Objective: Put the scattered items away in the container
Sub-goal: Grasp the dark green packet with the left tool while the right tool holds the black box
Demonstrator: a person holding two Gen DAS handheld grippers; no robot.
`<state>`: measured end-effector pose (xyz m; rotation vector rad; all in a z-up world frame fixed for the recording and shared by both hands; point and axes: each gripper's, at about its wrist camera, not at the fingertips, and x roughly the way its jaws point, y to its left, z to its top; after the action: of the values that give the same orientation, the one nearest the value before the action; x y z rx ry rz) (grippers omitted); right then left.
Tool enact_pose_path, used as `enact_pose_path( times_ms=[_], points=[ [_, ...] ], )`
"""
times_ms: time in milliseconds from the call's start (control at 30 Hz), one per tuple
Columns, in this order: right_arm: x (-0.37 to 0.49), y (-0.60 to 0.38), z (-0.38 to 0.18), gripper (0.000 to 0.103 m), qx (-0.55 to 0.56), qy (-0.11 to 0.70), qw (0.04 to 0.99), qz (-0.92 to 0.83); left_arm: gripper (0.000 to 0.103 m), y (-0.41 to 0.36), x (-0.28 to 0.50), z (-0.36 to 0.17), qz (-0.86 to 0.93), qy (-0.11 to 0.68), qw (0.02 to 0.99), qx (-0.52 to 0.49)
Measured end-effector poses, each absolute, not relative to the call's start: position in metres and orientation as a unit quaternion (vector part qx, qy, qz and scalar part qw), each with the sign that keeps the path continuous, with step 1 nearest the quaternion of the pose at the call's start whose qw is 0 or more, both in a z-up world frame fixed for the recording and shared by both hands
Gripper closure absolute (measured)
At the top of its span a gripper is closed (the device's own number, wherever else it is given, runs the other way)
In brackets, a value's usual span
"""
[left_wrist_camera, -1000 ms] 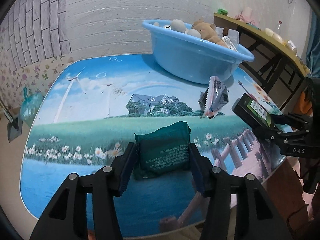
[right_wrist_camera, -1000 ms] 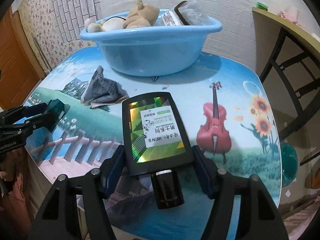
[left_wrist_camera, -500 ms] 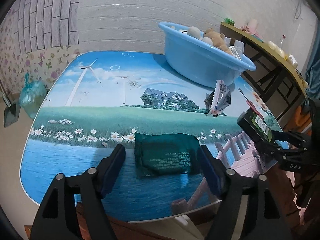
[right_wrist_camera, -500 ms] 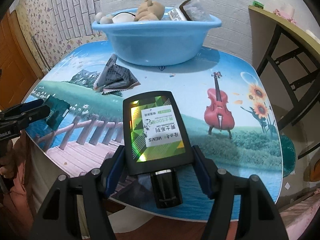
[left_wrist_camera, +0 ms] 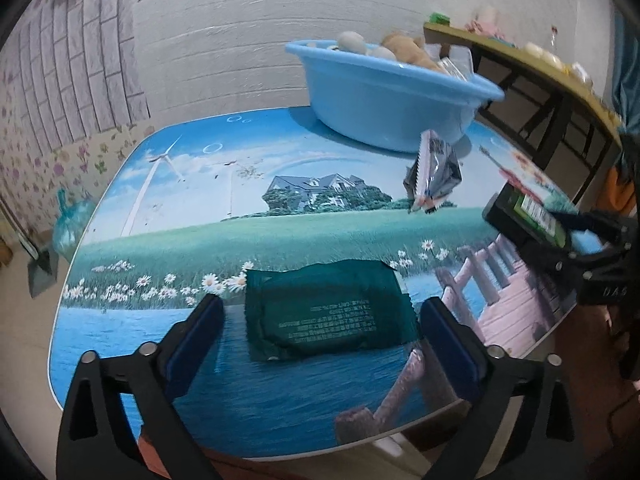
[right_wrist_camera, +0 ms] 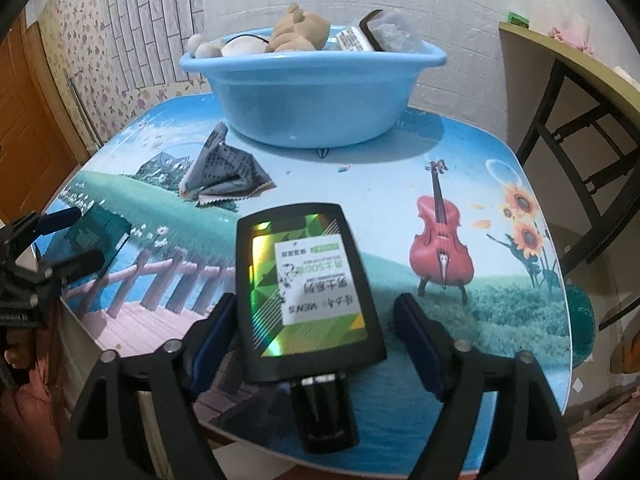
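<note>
A dark green flat packet lies on the picture-printed table near its front edge. My left gripper is open, a finger on each side of the packet with gaps. A black bottle with a green label lies between the open fingers of my right gripper; it also shows in the left wrist view. A grey crumpled snack wrapper lies in front of the blue basin, which holds a teddy bear and other items.
A wooden shelf with black legs stands right of the table. A teal bag sits on the floor at the left. A brick wall is behind the basin. An orange door is at far left.
Both grippers have opened and let go: the left released the green packet, the right released the bottle. Both have drawn back toward the table's front edge.
</note>
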<state>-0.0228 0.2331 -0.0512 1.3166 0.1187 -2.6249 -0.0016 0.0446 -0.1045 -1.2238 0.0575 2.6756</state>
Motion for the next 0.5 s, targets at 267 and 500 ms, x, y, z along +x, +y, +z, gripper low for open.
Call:
enact_pose_path(
  times_ms=[267, 500],
  points=[
    [-0.026, 0.2427, -0.0579, 0.0, 0.417, 0.027, 0.083, -0.905, 0.0, 0.0482, -0.002, -0.1056, 0.909, 0.029, 0.095, -0.405],
    [-0.026, 0.2422, -0.0585, 0.0, 0.41, 0.026, 0.083, -0.908, 0.0, 0.0489, -0.0027, -0.1058, 0.91, 0.029, 0.094, -0.404]
  ],
)
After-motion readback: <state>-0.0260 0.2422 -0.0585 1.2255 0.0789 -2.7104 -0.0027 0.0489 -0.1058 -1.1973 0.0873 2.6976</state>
